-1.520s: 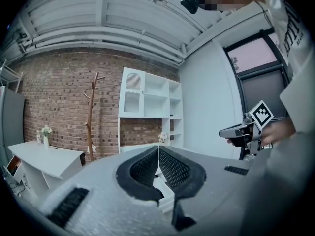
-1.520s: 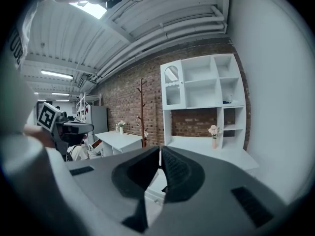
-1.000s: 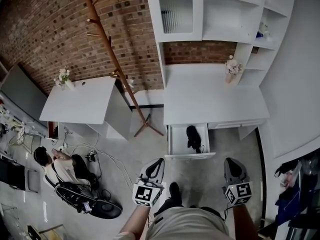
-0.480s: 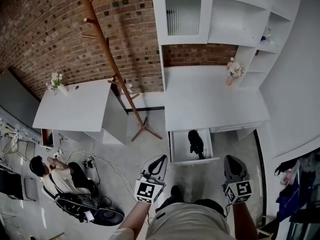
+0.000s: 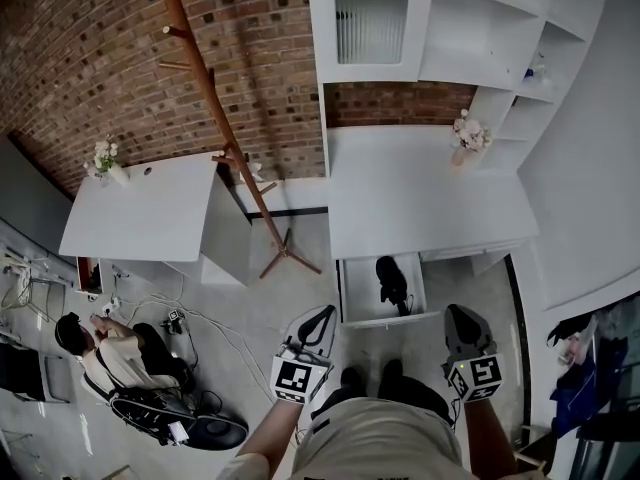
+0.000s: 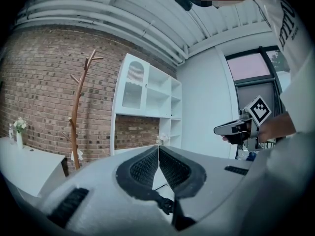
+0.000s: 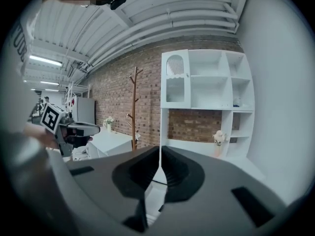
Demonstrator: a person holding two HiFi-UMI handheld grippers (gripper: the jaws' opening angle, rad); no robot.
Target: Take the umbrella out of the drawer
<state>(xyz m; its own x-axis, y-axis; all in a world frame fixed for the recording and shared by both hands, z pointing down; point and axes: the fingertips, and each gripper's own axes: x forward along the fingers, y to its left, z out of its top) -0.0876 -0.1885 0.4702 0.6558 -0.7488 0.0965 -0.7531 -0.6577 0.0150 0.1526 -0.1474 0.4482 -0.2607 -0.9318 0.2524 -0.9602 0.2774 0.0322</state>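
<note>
left hand-held gripper (image 5: 322, 320) and right hand-held gripper (image 5: 462, 316) both pressed together, empty; black folded umbrella (image 5: 392, 280) lies in open white drawer (image 5: 349, 293) ahead, between them: recommend spreading one pair of jaws before lowering across its middle.
</note>
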